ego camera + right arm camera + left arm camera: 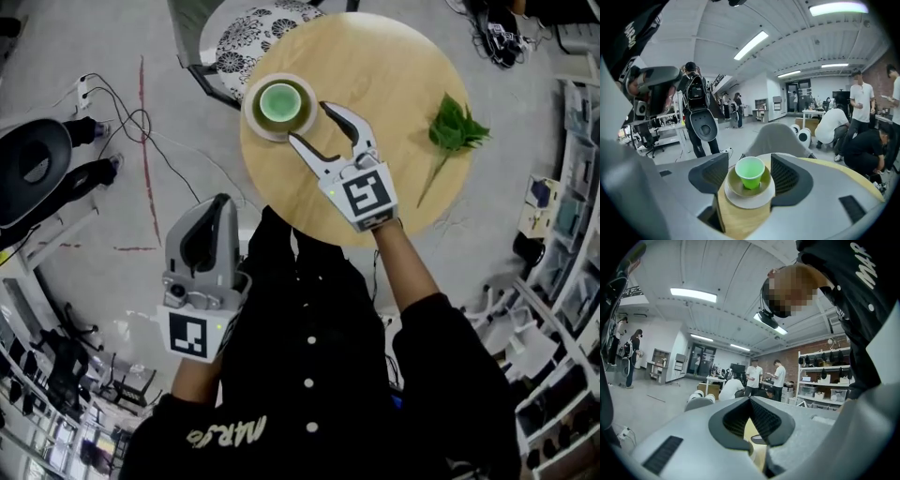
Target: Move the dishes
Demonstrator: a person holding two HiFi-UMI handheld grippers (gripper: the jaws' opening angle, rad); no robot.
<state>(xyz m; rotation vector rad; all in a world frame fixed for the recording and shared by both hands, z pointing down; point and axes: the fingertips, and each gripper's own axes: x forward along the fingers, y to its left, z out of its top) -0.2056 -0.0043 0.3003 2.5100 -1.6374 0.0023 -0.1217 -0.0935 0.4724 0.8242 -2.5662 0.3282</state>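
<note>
A stack of dishes [279, 103] stands near the left edge of the round wooden table [384, 66]: a green cup [750, 169] in an olive bowl [736, 185] on a white plate [749, 200]. My right gripper [308, 122] is open, its fingertips close to the plate's near-right rim. In the right gripper view the stack sits straight ahead, framed by the two pads, and nothing is held. My left gripper [217, 204] hangs off the table over the floor, jaws shut and empty. The left gripper view shows the same closed gripper [751, 401].
A green leafy sprig [455, 131] lies on the table's right side. A chair with a patterned cushion [253, 33] stands behind the table. Cables [122, 112] run over the floor at left, shelves [572, 197] line the right. Several people are in the room's background.
</note>
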